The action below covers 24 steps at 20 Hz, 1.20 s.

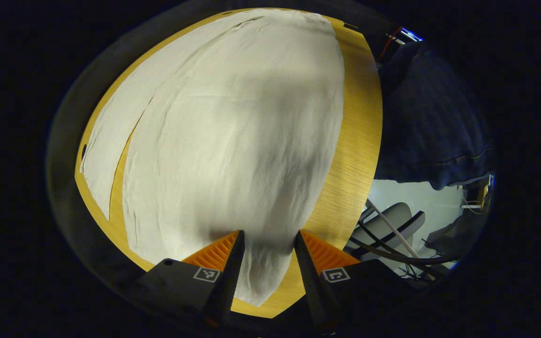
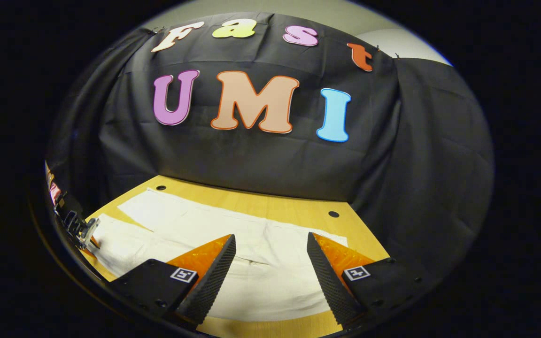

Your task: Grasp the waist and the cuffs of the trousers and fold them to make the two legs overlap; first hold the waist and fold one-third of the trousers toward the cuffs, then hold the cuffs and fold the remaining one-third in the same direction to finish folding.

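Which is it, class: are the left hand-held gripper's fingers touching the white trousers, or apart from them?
Cannot tell. In the left gripper view the left hand-held gripper stands open over the white trousers on the wooden table, but whether its fingertips rest on the cloth or hover is unclear.

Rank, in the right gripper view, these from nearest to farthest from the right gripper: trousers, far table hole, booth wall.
From the right gripper:
1. Trousers, spread directly beneath the open fingers.
2. Table hole, ahead, slightly right.
3. Booth wall, behind the table's far edge.
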### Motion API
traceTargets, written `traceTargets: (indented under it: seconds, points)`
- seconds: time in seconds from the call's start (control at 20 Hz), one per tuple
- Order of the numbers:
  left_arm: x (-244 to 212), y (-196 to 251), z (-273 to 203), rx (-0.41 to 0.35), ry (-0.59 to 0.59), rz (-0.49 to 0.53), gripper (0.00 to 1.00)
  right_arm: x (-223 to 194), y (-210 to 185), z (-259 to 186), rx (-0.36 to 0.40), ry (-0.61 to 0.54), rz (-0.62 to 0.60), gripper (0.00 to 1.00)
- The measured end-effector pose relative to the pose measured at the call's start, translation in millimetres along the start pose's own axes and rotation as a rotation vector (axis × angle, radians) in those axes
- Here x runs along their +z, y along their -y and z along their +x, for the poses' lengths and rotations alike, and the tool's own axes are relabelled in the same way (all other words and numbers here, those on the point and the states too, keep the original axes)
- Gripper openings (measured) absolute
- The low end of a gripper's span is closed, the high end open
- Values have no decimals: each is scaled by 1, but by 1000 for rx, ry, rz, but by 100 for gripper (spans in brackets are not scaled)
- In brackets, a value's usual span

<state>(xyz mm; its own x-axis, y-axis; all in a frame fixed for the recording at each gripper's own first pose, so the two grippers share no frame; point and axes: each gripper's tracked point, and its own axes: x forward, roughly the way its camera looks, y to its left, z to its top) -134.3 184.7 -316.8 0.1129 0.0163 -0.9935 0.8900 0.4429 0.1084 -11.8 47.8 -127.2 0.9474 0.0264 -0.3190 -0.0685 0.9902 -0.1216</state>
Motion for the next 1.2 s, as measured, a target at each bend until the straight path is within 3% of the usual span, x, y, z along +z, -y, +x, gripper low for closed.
traceTargets:
  seconds: [0.1, 0.3, 0.4, 0.6, 0.7, 0.85, 1.2]
  points:
    - [2, -4, 1, 3, -14, -10, 53, -11, -7, 6, 67, -31, -27, 98]
    - [11, -14, -1, 13, -35, 5, 16, -49, -3, 10, 189, -114, -87, 98]
    - [12, -15, -2, 15, -51, -4, 9, -62, 1, 15, 220, -148, -99, 98]
    - [12, -18, -1, 15, -63, 2, 7, -97, 21, 24, 283, -235, -172, 98]
    - [13, -18, -2, 20, -74, -5, 1, -120, 25, 24, 365, -295, -248, 98]
    - [13, -19, -4, 27, -82, -10, 1, -164, 38, 18, 480, -417, -399, 98]
    - [20, -15, 1, 45, -96, -51, 1, -237, 74, 3, 656, -648, -682, 99]
